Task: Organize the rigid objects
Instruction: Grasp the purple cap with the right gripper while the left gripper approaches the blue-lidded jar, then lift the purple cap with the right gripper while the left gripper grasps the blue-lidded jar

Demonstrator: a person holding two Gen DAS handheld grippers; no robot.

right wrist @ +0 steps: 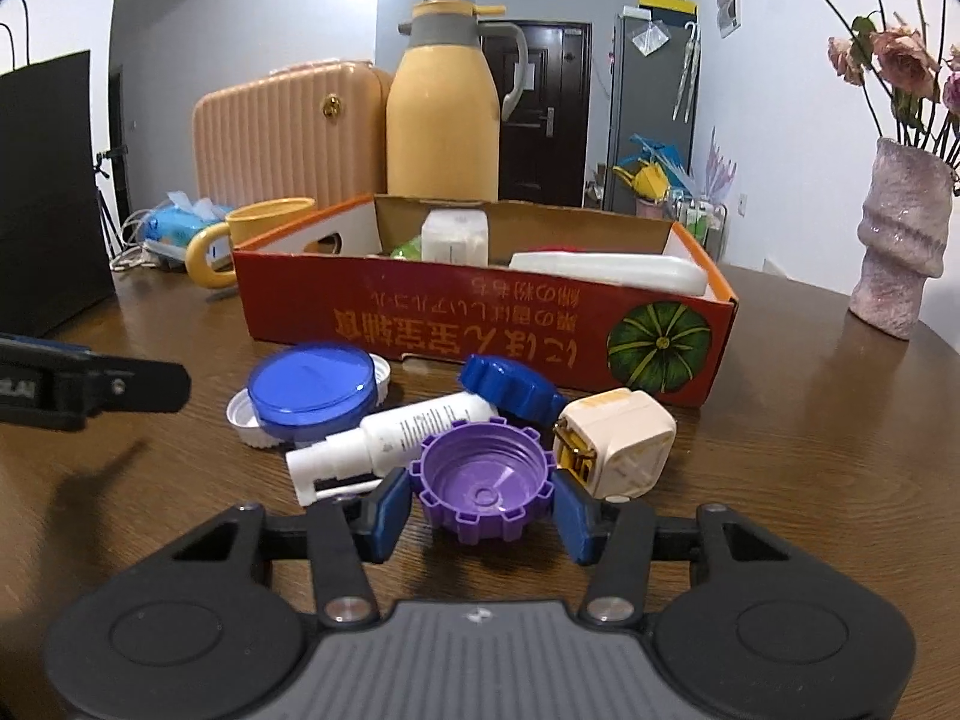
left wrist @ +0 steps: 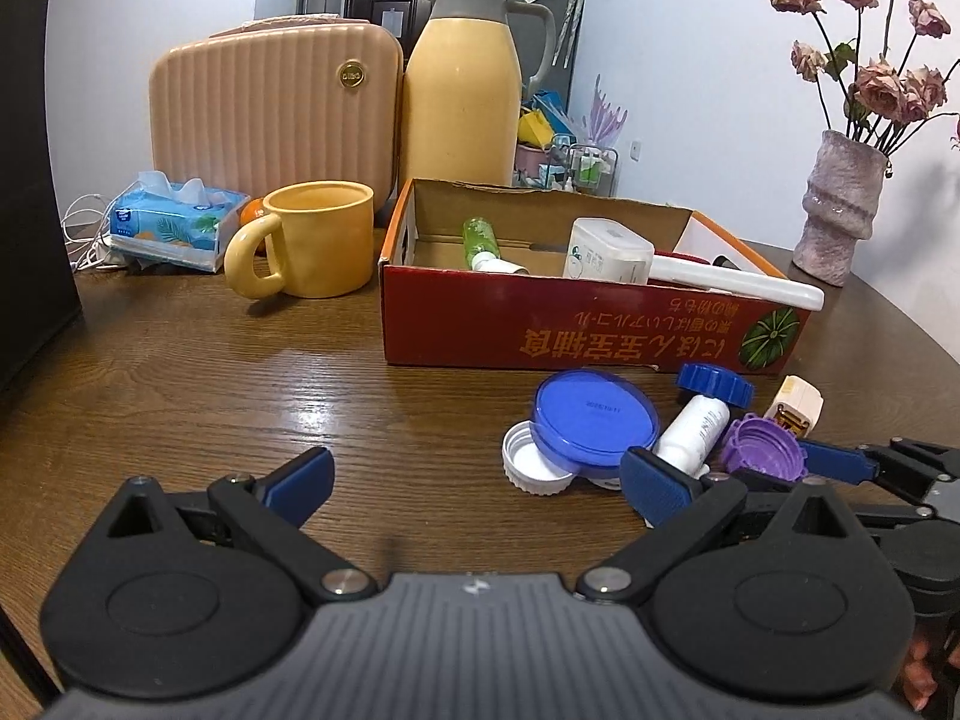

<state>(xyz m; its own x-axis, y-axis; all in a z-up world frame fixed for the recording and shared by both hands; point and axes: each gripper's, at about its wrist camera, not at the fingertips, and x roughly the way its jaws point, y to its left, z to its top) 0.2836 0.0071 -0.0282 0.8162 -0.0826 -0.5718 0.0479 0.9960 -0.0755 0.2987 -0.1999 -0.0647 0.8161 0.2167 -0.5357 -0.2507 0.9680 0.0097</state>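
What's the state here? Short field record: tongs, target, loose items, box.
right tongs: open, blue pads flanking the purple ribbed plastic cap, gaps visible
left tongs: open, empty
loose on the brown wooden table: round blue-lidded jar, white spray bottle, dark blue ribbed cap, white plug adapter
red cardboard box: already holds several items

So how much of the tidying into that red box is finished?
Partly done: the red cardboard box already holds a green bottle and a white square container. Right now the right tool brackets the purple plastic cap, not visibly clamped. Left on the table: the round blue lid, white spray bottle, dark blue cap, white plug adapter.
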